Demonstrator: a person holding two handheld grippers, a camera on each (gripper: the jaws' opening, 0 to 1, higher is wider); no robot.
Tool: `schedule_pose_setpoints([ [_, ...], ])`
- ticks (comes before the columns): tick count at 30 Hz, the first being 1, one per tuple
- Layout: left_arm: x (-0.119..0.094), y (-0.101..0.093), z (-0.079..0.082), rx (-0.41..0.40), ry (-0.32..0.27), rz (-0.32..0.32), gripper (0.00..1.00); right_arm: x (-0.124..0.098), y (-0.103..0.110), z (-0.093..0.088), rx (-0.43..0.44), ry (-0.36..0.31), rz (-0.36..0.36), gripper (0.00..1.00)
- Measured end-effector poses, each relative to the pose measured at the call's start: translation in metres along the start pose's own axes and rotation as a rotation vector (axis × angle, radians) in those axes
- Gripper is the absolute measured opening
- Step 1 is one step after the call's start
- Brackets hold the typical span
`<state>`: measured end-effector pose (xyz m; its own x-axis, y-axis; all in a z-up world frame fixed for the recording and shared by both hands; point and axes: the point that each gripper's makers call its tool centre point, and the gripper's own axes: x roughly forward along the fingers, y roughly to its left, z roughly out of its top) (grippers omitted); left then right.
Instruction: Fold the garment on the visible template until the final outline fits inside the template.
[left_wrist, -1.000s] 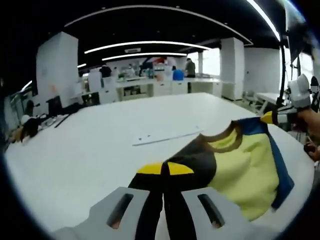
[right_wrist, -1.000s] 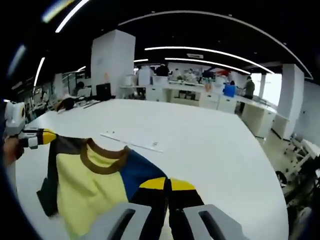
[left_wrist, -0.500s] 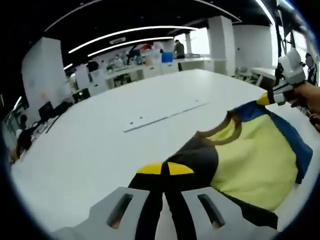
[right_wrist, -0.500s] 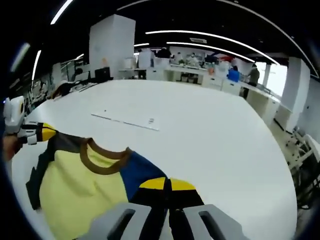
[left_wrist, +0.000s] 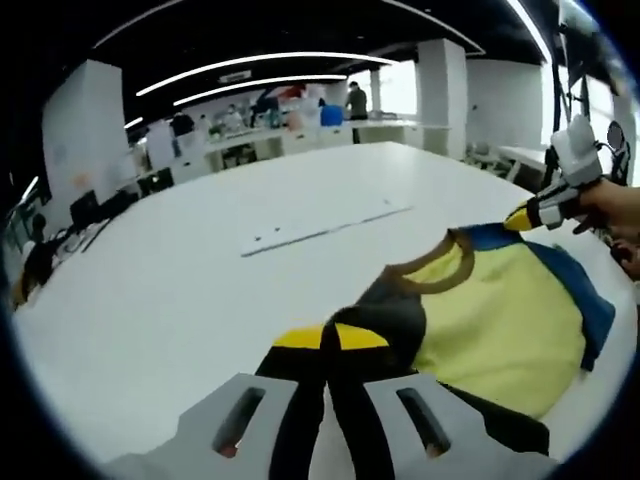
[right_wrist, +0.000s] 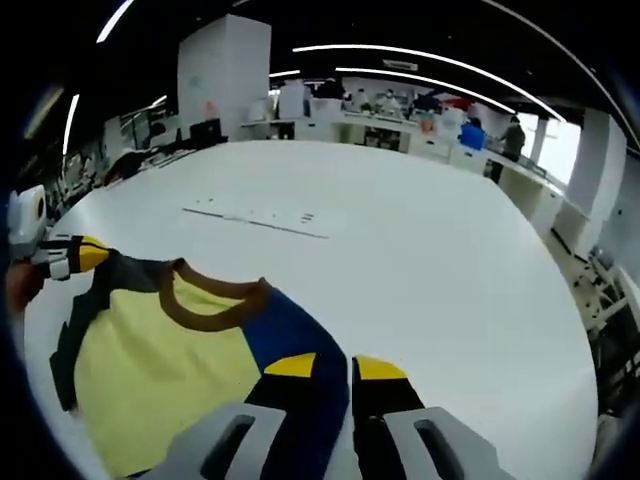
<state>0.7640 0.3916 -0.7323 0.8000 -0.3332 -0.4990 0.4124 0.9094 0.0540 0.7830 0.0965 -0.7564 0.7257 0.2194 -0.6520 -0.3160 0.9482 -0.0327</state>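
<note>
A yellow garment (left_wrist: 490, 320) with a brown collar, a black shoulder and a blue shoulder lies spread on the white table (left_wrist: 150, 300). My left gripper (left_wrist: 330, 338) is shut on the black shoulder; the right gripper view has it at the left (right_wrist: 70, 257). My right gripper (right_wrist: 337, 367) has its jaws slightly apart over the blue shoulder of the garment (right_wrist: 160, 350); in the left gripper view it sits at the blue corner (left_wrist: 530, 213). The template (left_wrist: 320, 232) is a thin flat sheet with dots farther along the table (right_wrist: 255, 218).
A person's hand (left_wrist: 610, 205) holds the right gripper. The table edge curves close behind the garment on the right of the left gripper view. Desks, white pillars and people stand far at the back. Chairs (right_wrist: 610, 300) stand beyond the table's right edge.
The garment has come lower and flatter onto the table. My right gripper's jaws, closed before, now stand slightly apart. The left gripper keeps its hold.
</note>
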Motion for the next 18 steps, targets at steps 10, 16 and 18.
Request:
schedule_pose_setpoints([
  [10,-0.033,-0.017,0.014,0.014,-0.063,-0.069,0.33,-0.032,0.037,0.002,-0.059,-0.018,0.130,0.50],
  [16,-0.059,-0.028,0.012,-0.005,-0.101,-0.130,0.46,-0.064,0.064,-0.001,-0.103,-0.044,0.210,0.62],
  [18,-0.068,-0.030,0.009,-0.009,-0.103,-0.144,0.50,-0.075,0.072,-0.003,-0.119,-0.047,0.238,0.65],
])
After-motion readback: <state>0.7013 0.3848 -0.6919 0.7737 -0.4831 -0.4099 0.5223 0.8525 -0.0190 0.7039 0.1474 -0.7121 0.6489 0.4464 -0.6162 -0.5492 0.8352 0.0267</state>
